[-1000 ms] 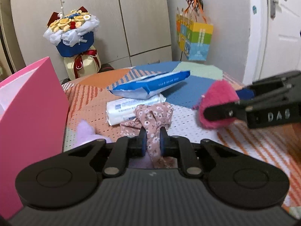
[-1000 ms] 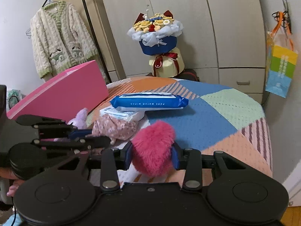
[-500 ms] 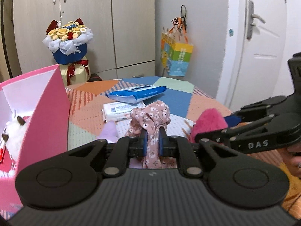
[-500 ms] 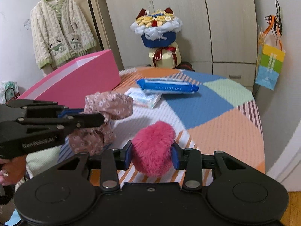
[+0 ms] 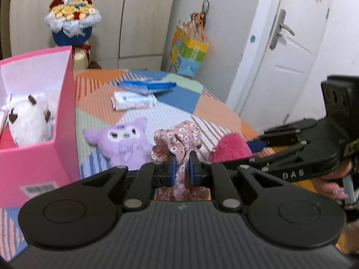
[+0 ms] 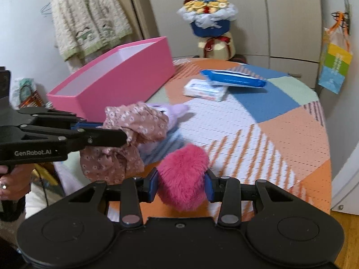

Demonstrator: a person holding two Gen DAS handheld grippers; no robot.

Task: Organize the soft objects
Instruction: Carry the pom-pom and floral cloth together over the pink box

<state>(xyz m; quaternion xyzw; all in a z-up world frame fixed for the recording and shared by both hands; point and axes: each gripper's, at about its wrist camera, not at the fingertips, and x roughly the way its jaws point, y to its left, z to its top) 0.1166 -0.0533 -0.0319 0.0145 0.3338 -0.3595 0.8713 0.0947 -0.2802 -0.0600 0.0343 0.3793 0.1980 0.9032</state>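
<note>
Left gripper (image 5: 181,164) pinches the floral scrunchie (image 5: 179,139); right gripper (image 6: 181,185) clamps the pink fluffy pompom (image 6: 182,174).

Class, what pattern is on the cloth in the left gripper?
Small white flowers on dusty pink cloth; clearest in the right wrist view.

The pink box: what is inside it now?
Inside the pink box, a white fluffy toy with brown spots shows in the left wrist view. The box wall hides its lower part and the bottom.
</note>
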